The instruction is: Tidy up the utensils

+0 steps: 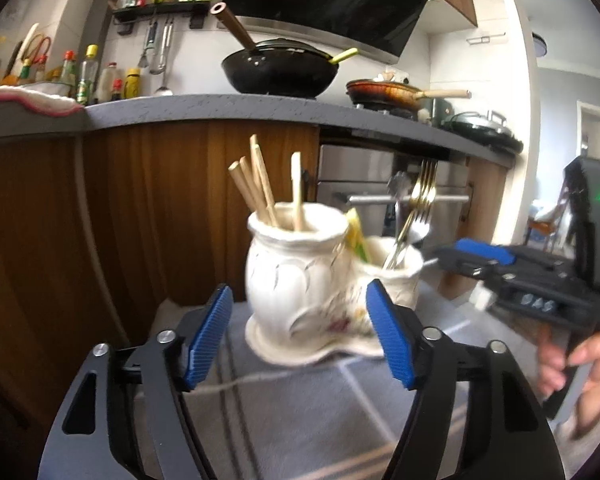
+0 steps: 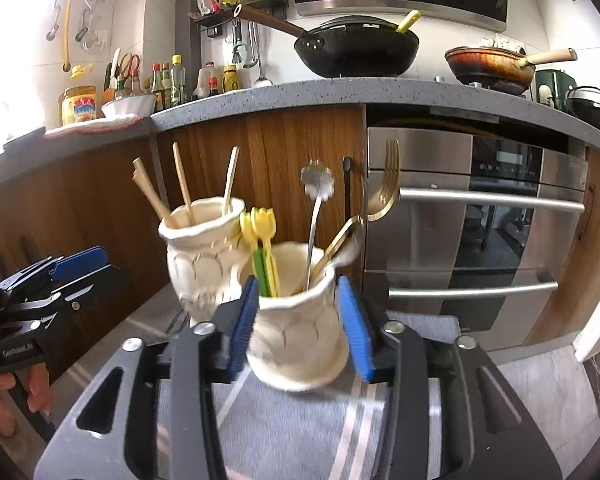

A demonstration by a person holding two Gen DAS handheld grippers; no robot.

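Note:
A tall cream vase (image 1: pixel 296 272) holding wooden chopsticks (image 1: pixel 256 184) stands on a grey striped cloth (image 1: pixel 300 420). My left gripper (image 1: pixel 300 332) is open. Its blue pads flank the vase's base without touching it. Beside the vase is a shorter cream cup (image 2: pixel 296 332) with gold forks (image 2: pixel 384 184), a flower-headed spoon (image 2: pixel 318 182) and yellow-green plastic forks (image 2: pixel 260 224). My right gripper (image 2: pixel 300 326) is open around this cup, the pads close to its sides. Each gripper also shows in the other's view: the right gripper (image 1: pixel 460 262), the left gripper (image 2: pixel 84 276).
Behind the cloth are wooden cabinet doors (image 2: pixel 300 148) and a steel oven (image 2: pixel 480 220) under a grey counter (image 2: pixel 340 92). On the counter are a black wok (image 2: pixel 356 48), a frying pan (image 2: pixel 492 64) and bottles (image 2: pixel 172 80). A hand (image 1: pixel 580 364) grips the right tool.

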